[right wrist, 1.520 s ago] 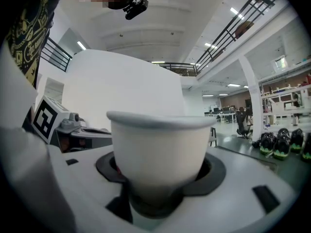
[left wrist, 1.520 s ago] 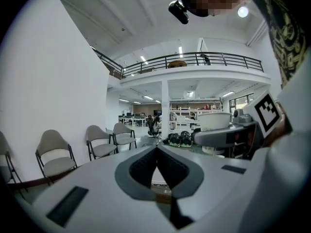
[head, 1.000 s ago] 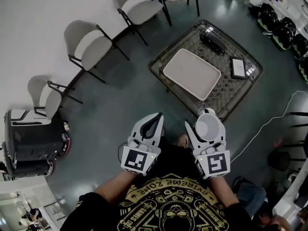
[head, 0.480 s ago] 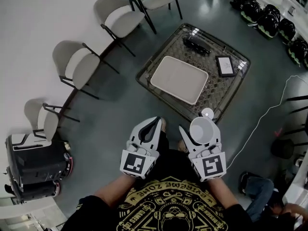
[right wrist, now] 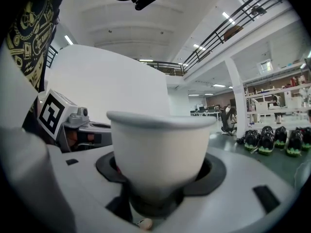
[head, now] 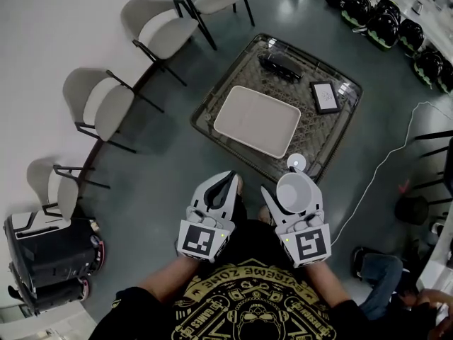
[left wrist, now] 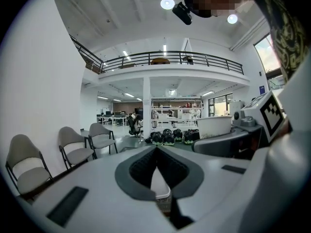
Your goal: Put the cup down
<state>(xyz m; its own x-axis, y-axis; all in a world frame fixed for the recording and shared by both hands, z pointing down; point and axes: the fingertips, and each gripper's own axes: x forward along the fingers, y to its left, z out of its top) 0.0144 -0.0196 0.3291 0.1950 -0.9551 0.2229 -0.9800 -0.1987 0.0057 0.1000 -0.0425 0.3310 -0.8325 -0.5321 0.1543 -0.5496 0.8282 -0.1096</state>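
Two claws show in the head view, side by side in front of the person's black printed shirt (head: 248, 296). The left claw (head: 229, 179) has its jaws pressed together with nothing in them. The right claw (head: 295, 198) pinches a white cup (head: 296, 188), upright with its mouth open to the camera, held in the air just short of the near edge of a low glass surface (head: 345, 129). On that surface lie a white tray (head: 256, 120), a black object (head: 282, 67), a small dark-framed slab (head: 325, 96) and, at the near edge, a little white disc (head: 296, 163), possibly a lid. Grey chairs (head: 95, 105) line the wall, helmets (head: 368, 9) sit on the floor at the upper right, and a white cable (head: 396, 154) trails across the floor.

From the left gripper view, the left claw (left wrist: 156, 150) is closed tip to tip. To its right stands the right claw (left wrist: 228, 141) carrying the cup (left wrist: 214, 127). Chairs (left wrist: 73, 144) and helmets (left wrist: 167, 137) lie beyond.

From the right gripper view, the cup (right wrist: 160, 149) fills the middle, its lower part clamped between the jaws of the right claw (right wrist: 158, 198). The left claw's marker cube (right wrist: 52, 113) shows at the left, and helmets (right wrist: 272, 140) at the right.
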